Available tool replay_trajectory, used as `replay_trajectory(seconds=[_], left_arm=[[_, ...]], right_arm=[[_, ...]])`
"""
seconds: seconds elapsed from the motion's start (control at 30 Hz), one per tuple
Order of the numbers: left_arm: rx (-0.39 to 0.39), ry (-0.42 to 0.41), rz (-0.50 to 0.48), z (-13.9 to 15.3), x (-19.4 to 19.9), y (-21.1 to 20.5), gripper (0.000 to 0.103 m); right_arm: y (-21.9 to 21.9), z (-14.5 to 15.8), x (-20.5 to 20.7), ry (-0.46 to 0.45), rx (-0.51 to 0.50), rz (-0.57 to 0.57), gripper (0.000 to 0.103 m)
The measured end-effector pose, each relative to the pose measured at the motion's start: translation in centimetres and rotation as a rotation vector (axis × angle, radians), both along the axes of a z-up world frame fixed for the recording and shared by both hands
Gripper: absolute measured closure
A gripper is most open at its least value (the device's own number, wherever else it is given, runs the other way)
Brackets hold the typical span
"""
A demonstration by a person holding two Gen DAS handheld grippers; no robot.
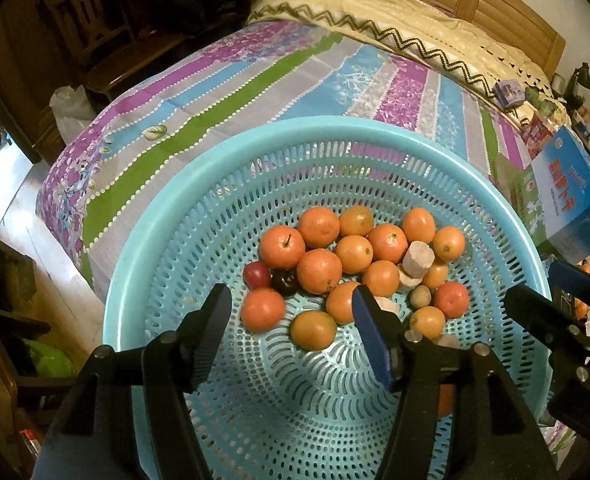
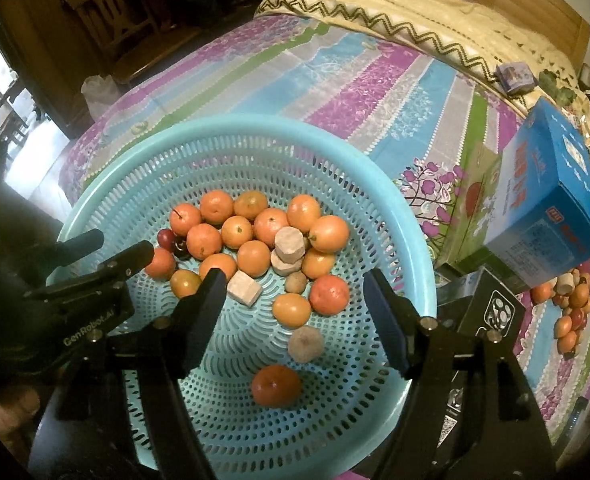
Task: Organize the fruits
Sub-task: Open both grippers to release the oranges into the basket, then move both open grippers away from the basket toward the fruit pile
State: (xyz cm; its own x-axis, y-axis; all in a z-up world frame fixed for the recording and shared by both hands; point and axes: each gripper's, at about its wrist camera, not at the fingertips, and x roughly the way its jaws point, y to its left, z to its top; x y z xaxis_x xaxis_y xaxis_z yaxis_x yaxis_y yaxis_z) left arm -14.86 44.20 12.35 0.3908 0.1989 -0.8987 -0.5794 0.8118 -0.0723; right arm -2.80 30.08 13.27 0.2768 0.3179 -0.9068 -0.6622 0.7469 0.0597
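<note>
Turquoise basket (image 2: 395, 184), oranges (image 2: 251, 258), perhaps plums (image 1: 257, 275)

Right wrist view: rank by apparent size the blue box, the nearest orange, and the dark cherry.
1. blue box
2. nearest orange, though nearness to the camera inflates it
3. dark cherry

Turquoise perforated basket (image 2: 379, 184) is holding orange citrus fruits (image 2: 251, 258), 1 dark red cherry (image 2: 165, 237) and pale beige chunks (image 2: 291, 242). Bedsheet (image 1: 255, 80) is showing purple, green, blue and grey floral stripes; cream blanket (image 1: 395, 8) is carrying a black zigzag. Blue box (image 2: 551, 196) is sitting at the right.
</note>
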Motion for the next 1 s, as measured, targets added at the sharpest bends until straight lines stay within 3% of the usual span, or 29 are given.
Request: replay_trajectory(seconds=[0.33, 0.57, 0.73, 0.8, 1.0], left_arm=[[0.002, -0.003, 0.0, 0.1, 0.1, -0.1, 0.038], [0.027, -0.043, -0.009, 1.4, 0.4, -1.4, 0.038], [0.13, -0.164, -0.076, 5.0, 1.0, -6.2, 0.038], [0.155, -0.22, -0.135, 6.6, 1.7, -9.4, 0.029], [0.132, -0.268, -0.312, 8.2, 5.7, -18.5, 0.026]], right_arm=[[-0.1, 0.2, 0.0, -0.002, 0.003, 0.003, 0.031], [-2.0, 1.9, -0.3, -0.056, 0.074, -0.012, 0.031], [-7.7, 4.0, -0.1, -0.168, 0.136, -0.087, 0.031], [-10.6, 4.3, 0.4, -0.194, 0.137, -0.14, 0.031], [-21.6, 3.9, 2.5, -0.216, 0.094, -0.342, 0.028]])
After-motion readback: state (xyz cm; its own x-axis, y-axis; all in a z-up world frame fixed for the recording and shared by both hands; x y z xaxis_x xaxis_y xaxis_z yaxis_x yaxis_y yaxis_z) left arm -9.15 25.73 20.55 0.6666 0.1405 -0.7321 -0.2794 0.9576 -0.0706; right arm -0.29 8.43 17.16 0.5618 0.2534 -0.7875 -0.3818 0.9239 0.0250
